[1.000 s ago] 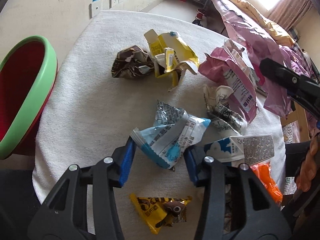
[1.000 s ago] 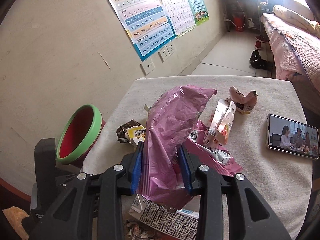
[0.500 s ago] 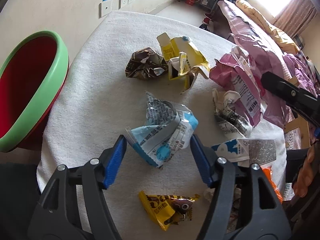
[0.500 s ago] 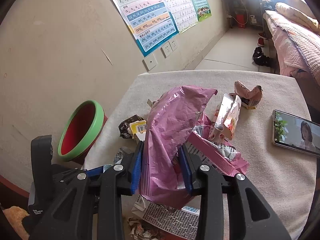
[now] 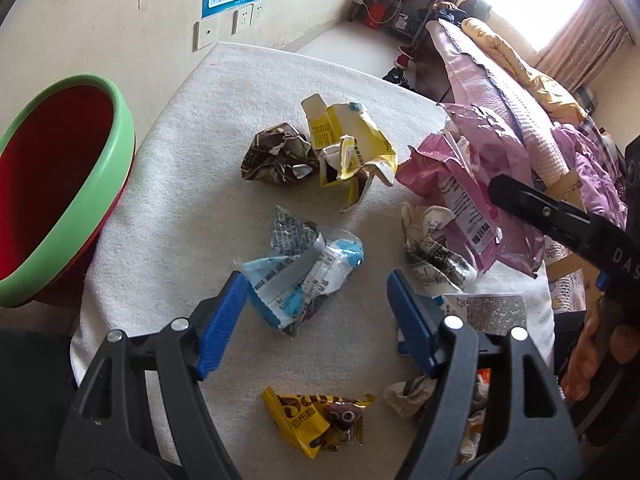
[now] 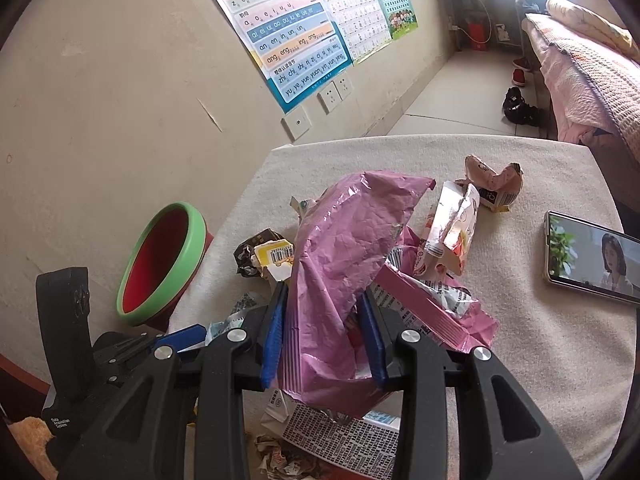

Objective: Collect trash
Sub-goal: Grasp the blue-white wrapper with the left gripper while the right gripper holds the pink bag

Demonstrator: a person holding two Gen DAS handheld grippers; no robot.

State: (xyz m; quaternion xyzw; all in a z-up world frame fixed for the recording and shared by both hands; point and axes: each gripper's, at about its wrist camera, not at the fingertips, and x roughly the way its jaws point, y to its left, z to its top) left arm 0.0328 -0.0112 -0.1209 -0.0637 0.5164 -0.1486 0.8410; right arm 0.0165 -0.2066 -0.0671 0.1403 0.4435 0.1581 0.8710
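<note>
White-clothed table (image 5: 168, 184) — crumpled wrappers (image 5: 298, 276), yellow carton (image 5: 348, 148), phone (image 6: 592, 258) lying flat on it

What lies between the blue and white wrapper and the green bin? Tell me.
Only bare white tablecloth lies between the blue and white wrapper and the green bin, as the left wrist view shows.

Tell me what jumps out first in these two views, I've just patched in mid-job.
The big crinkled pink foil bag dominates the right wrist view, clamped upright in the right tool above the littered white table. In the left wrist view, the open left tool brackets a crumpled blue-and-white plastic wrapper. The red bin with a green rim sits off the table's left edge.
</note>
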